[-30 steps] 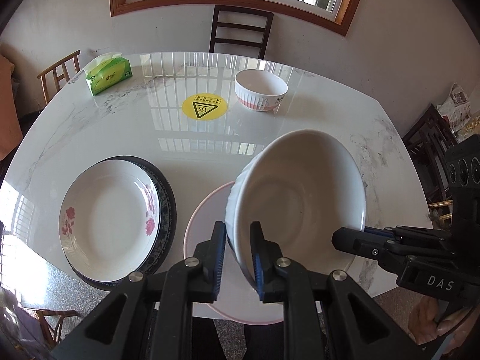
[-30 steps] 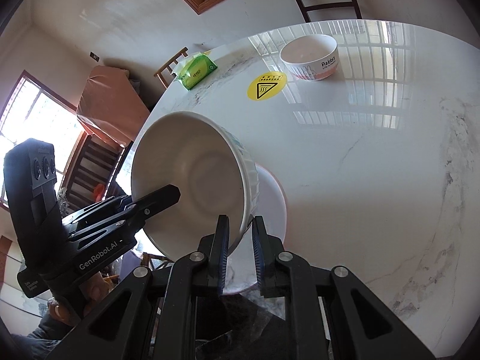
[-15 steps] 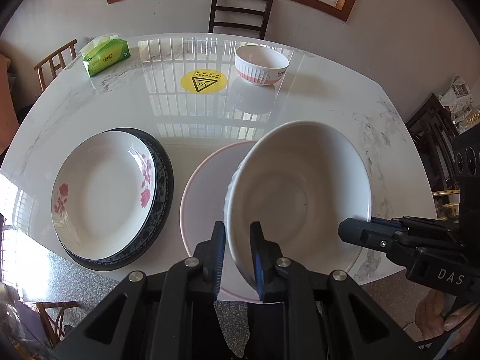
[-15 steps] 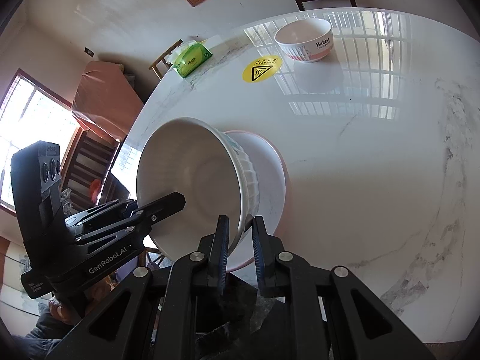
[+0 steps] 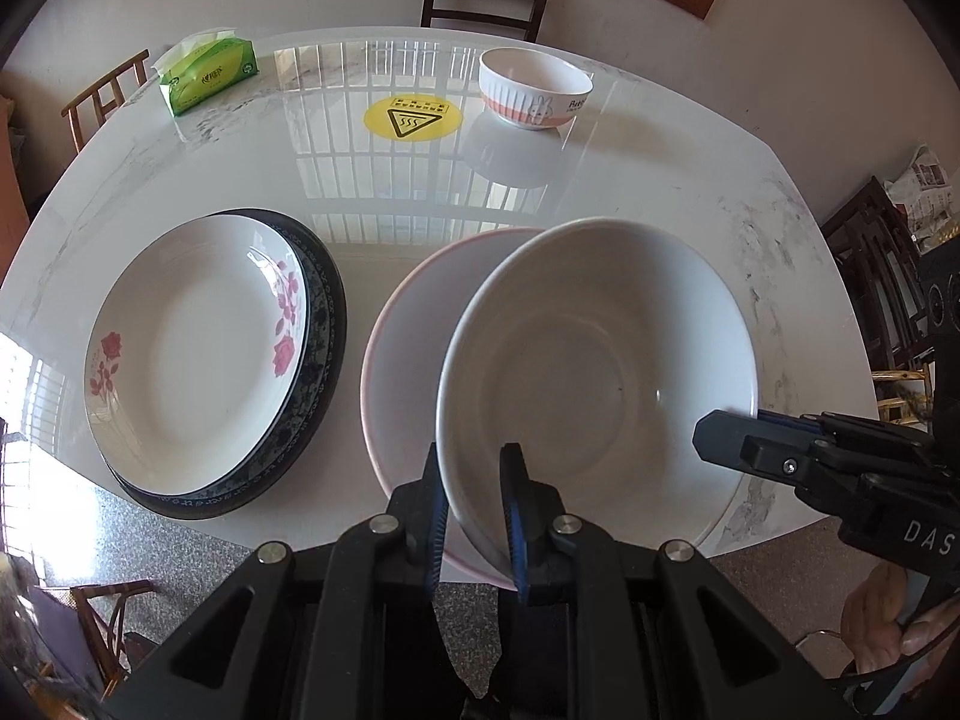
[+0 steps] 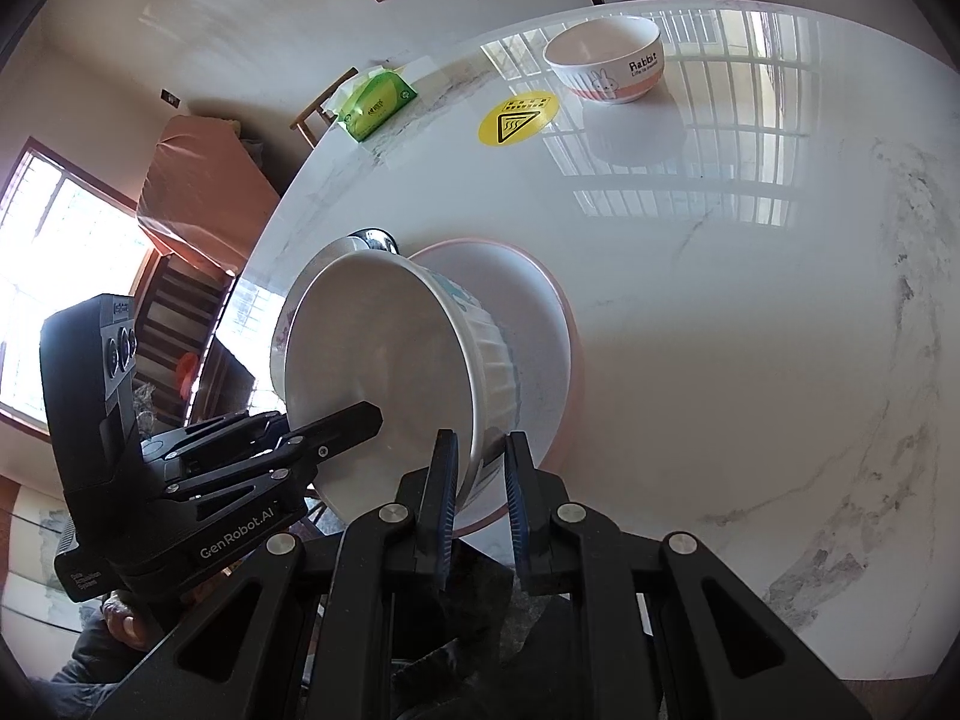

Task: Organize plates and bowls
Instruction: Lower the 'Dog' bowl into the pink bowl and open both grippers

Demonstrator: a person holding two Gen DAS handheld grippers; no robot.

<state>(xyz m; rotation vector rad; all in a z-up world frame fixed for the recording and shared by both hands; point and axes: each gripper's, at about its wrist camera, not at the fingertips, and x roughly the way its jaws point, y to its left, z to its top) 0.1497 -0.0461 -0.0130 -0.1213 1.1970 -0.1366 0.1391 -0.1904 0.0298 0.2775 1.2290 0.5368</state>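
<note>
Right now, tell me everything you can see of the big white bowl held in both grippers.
The big white bowl looks like glazed ceramic, plain and empty inside, with a ribbed outer wall and a blue-green mark near the rim in the right wrist view. It is tilted, over the pink-rimmed plate near the table's front edge; whether they touch cannot be told. The left gripper pinches its near rim, one finger inside and one outside, and the right gripper clamps the rim on the opposite side.

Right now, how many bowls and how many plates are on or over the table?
Bowls: 2, the large white bowl held in both grippers and the rabbit bowl.
Plates: 3, the rose plate, the dark-rimmed plate beneath it, the pink-rimmed plate.
Total: 5.
</note>
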